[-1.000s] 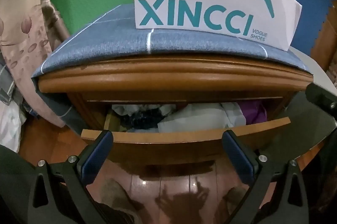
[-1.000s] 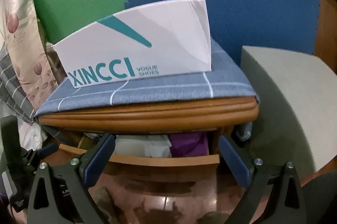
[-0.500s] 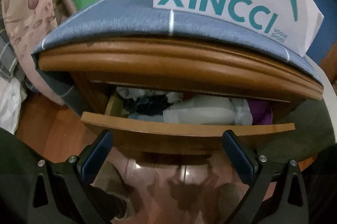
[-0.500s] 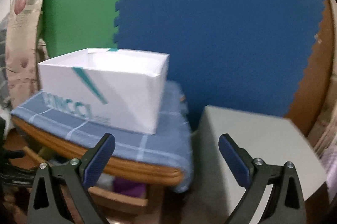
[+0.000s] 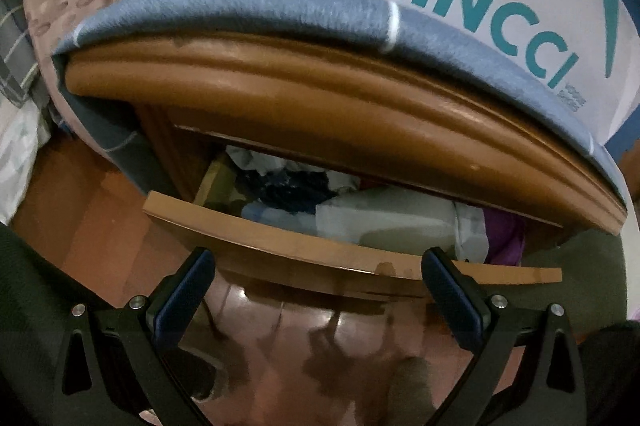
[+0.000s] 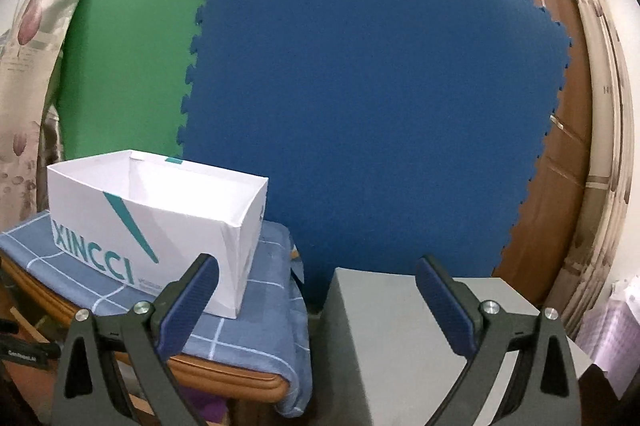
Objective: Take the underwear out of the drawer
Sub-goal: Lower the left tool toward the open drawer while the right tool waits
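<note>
While both tongs gape empty | left gripper (image 5: 318,288) faces open wooden drawer (image 5: 352,260) | dark navy underwear (image 5: 292,192) inside, beyond fingertips | right gripper (image 6: 316,290) faces blue foam mat (image 6: 360,114)

a: we see a blue cloth (image 5: 256,2) with thin white lines, and a white box (image 6: 160,210) with teal letters.

b: we see brown wood on the drawer (image 5: 344,258), a green mat (image 6: 132,66) and a dark blue mat (image 6: 368,114).

Nightstand top (image 5: 360,106) hides the drawer's (image 5: 320,250) back.
</note>
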Demonstrator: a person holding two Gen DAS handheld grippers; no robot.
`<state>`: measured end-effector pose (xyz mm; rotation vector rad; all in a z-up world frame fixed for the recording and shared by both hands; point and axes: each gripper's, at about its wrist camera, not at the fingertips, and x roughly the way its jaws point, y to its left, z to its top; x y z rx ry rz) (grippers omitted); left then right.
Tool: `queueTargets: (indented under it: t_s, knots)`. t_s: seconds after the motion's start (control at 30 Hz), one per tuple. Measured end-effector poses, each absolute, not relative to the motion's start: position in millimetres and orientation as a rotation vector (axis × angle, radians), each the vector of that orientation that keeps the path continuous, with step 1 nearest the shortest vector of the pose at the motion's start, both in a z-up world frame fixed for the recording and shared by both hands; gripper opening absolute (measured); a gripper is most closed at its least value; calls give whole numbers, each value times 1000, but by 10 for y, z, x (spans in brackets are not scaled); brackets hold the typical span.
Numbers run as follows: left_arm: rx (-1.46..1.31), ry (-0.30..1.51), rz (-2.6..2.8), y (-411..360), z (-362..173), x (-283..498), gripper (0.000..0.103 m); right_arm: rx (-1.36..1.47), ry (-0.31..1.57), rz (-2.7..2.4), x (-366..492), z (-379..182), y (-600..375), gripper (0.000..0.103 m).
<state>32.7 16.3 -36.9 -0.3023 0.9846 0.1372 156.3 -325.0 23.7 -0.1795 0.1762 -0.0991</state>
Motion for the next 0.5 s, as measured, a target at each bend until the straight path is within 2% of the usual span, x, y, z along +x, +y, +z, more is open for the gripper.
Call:
queueTargets:
  t_s: [0.2,0.5]
  knots:
    - [-340,984,145,169,-423,398,102,-88,239,-125,1720,211,-3476,101]
    - [-393,1004,173,243,-538,464,102,-106,261,-119,1704,157,-3423,101]
